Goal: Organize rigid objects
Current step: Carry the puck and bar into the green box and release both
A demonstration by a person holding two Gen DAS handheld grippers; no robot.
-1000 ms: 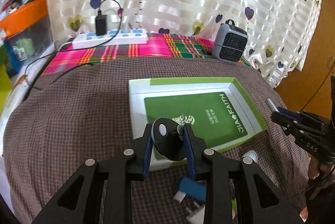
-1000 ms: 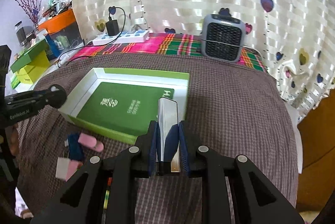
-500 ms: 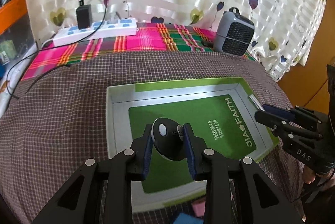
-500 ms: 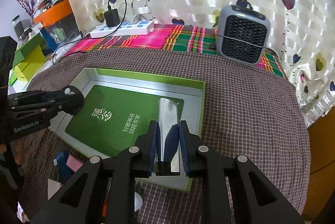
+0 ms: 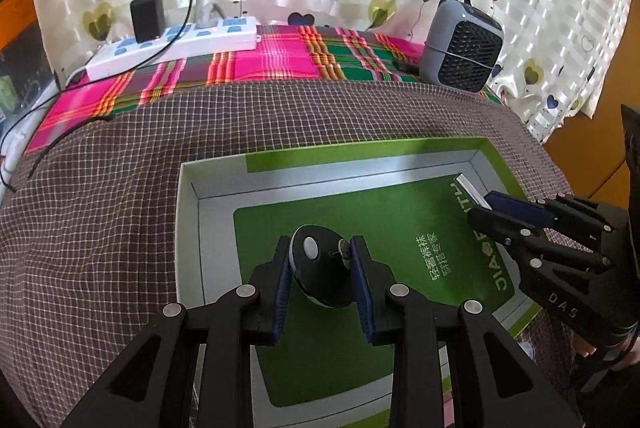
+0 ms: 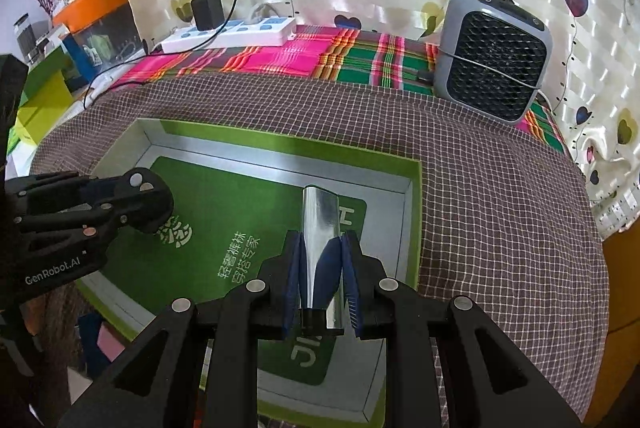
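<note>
A shallow green-and-white box [image 5: 188, 228] lies open on the checked cloth; it also shows in the right wrist view [image 6: 412, 224]. My left gripper [image 5: 320, 256] is shut on a black round disc [image 5: 320, 280] with a white button, held over the box's left half. My right gripper [image 6: 322, 248] is shut on a shiny silver bar [image 6: 320, 216], held over the box's right half. The right gripper also shows in the left wrist view [image 5: 500, 207]. The left gripper also shows in the right wrist view [image 6: 148, 187].
A grey mini heater [image 6: 492, 59] stands at the back right. A white power strip [image 5: 172, 43] with a black charger lies at the back left. Small blue and pink items [image 6: 100, 340] lie in front of the box. Coloured boxes [image 6: 40, 95] stand at far left.
Both grippers have moved forward with their objects, from in front of the box to over its inside. Both stay shut.
</note>
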